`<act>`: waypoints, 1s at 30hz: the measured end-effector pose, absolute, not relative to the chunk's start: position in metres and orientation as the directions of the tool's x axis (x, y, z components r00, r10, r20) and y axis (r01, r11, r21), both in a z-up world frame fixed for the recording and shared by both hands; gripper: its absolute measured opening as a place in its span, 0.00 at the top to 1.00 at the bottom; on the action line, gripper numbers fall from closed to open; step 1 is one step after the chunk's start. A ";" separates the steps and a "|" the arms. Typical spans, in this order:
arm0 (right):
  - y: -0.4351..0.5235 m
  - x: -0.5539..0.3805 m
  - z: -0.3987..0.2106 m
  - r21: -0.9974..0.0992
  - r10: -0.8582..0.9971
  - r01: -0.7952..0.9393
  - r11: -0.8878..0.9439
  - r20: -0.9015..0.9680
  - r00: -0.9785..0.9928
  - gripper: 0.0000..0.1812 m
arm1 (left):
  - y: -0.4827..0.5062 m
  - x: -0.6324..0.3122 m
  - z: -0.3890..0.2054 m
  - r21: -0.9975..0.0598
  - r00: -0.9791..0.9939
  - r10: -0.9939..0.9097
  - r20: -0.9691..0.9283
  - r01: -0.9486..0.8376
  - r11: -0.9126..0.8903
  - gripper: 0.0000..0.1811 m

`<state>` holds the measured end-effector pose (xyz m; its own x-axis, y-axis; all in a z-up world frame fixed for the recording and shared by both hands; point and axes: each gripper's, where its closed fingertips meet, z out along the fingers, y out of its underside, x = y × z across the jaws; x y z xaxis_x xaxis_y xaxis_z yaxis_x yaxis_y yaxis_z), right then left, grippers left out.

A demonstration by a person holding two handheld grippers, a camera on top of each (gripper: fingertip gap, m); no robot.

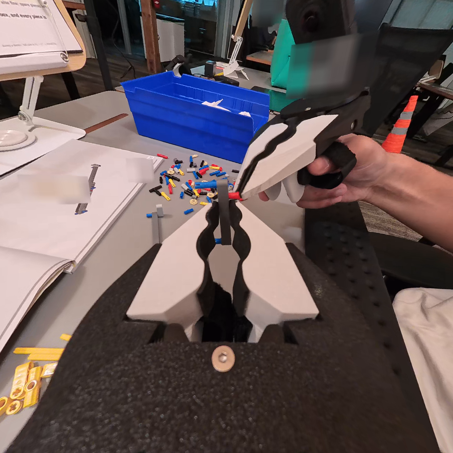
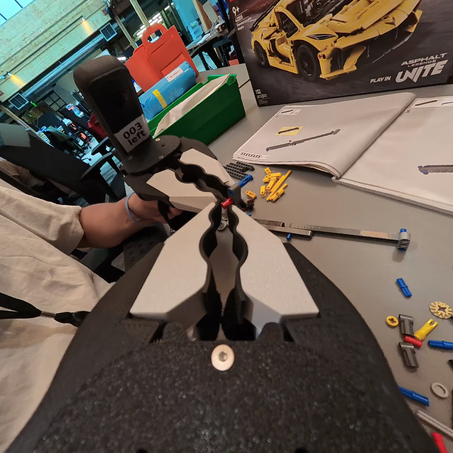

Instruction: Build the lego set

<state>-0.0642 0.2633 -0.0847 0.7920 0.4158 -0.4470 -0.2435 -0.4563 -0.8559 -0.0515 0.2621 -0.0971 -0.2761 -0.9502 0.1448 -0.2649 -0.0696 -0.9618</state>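
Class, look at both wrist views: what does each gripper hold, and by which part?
The left gripper clamps the dark grey beam across its flat faces. The right gripper pinches the red pin by one end, at its jaws' tips.

Glossy plastic bin (image 1: 196,117); matt paper manual (image 1: 73,196); smooth grey bench (image 2: 343,269); tongs (image 1: 224,203) with grainy black foam pads; shiny plastic pins (image 1: 191,181).

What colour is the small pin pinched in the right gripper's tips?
Red pin; the left wrist view shows it best, at the right gripper tips.
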 end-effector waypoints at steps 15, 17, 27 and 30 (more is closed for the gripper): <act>0.271 -0.061 -0.093 -0.899 0.325 -0.118 -0.421 -0.271 0.906 0.98 | 0.268 -0.049 -0.106 -0.948 -0.233 -0.958 0.169 -0.304 -0.094 0.96; 0.271 -0.061 -0.093 -0.904 0.325 -0.111 -0.413 -0.260 0.909 0.98 | 0.268 -0.049 -0.105 -0.948 -0.238 -0.955 0.177 -0.301 -0.101 0.96; 0.269 -0.064 -0.087 -0.901 0.360 -0.173 -0.398 -0.327 0.874 0.97 | 0.265 -0.052 -0.098 -0.952 -0.289 -0.933 0.215 -0.274 -0.134 0.96; 0.267 -0.065 -0.085 -0.888 0.380 -0.217 -0.406 -0.380 0.843 0.98 | 0.264 -0.053 -0.097 -0.960 -0.298 -0.937 0.180 -0.263 -0.101 0.96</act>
